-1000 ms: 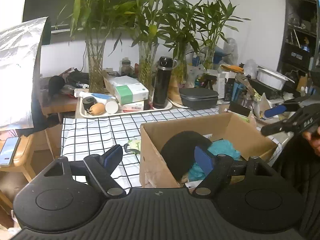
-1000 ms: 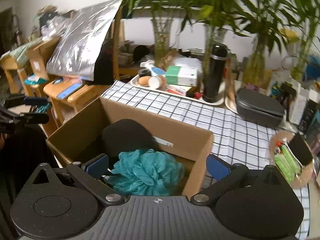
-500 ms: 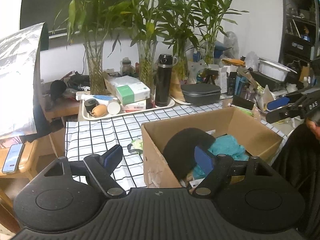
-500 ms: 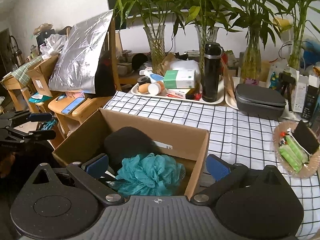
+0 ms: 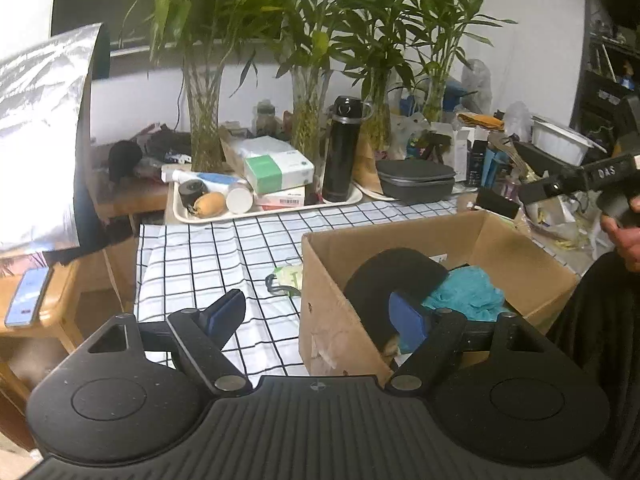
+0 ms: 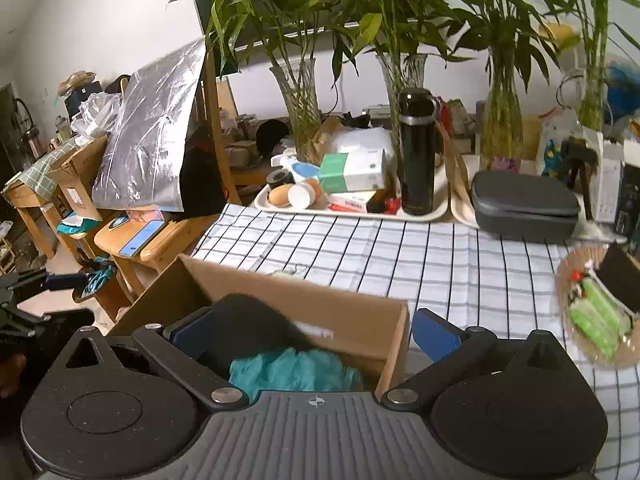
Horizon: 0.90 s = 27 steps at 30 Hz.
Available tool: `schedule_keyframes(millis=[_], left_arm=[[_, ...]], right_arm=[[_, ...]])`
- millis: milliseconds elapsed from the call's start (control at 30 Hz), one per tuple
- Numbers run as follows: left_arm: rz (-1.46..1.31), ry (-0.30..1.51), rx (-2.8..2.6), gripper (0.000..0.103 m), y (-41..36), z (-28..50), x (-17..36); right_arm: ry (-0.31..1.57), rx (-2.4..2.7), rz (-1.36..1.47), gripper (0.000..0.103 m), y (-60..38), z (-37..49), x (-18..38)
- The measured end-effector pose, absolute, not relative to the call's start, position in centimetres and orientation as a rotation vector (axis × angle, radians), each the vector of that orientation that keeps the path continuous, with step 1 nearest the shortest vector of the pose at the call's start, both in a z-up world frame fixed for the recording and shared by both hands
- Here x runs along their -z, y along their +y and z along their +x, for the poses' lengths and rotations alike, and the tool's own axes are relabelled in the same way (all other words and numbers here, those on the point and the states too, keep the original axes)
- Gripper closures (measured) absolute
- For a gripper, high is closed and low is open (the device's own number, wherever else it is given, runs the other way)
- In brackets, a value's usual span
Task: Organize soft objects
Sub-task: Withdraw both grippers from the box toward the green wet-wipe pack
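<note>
Cardboard box (image 5: 516, 256) sitting on the checked tablecloth (image 5: 224, 252), and both soft things are already inside it: a black rounded cushion-looking thing (image 5: 384, 276) leaning up toward the near-left corner, and a teal mesh bath pouf (image 5: 468, 292) tucked right beside it, touching it. From the right wrist view you get the same combo, black lump (image 6: 248, 320) behind, teal pouf (image 6: 292, 372) in front.

Left gripper (image 5: 320, 318) has its jaws spread wide with nothing between them; one blue pad hangs over the tablecloth, the other over the box opening. Right gripper (image 6: 316, 334) is also wide apart and empty, straddling the box's right wall, one finger over the inside and one outside over the cloth.

Just left of the box on the cloth there's a small pale green thing with a dark hook or clip (image 5: 284, 278), honestly too small for me to tell what it is.

Further back: a white tray (image 5: 200, 216) with a green-and-white carton (image 5: 276, 168) and a black flask (image 5: 342, 156), a grey zip case (image 5: 416, 176) next to it, and bamboo in glass vases (image 5: 204, 128) behind
</note>
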<state>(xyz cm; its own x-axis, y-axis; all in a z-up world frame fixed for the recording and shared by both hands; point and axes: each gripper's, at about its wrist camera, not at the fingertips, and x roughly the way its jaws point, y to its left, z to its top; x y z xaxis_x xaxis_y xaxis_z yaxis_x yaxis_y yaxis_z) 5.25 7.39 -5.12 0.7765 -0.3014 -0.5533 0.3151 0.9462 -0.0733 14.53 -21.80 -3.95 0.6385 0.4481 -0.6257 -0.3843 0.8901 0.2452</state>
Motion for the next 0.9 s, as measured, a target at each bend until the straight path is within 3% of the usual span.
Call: schedule_keyframes(millis=[467,900], left_arm=[[-0.004,0.593,0.335,0.024,7.6,5.5,5.2],[-0.074,0.659,0.294,0.024,8.4,9.3,3.7]], right_arm=[[0.674,-0.469,0.096,0.000,-20.8,17.0,1.4],[0.730,-0.459,0.076,0.000,-22.2,19.9,3.1]])
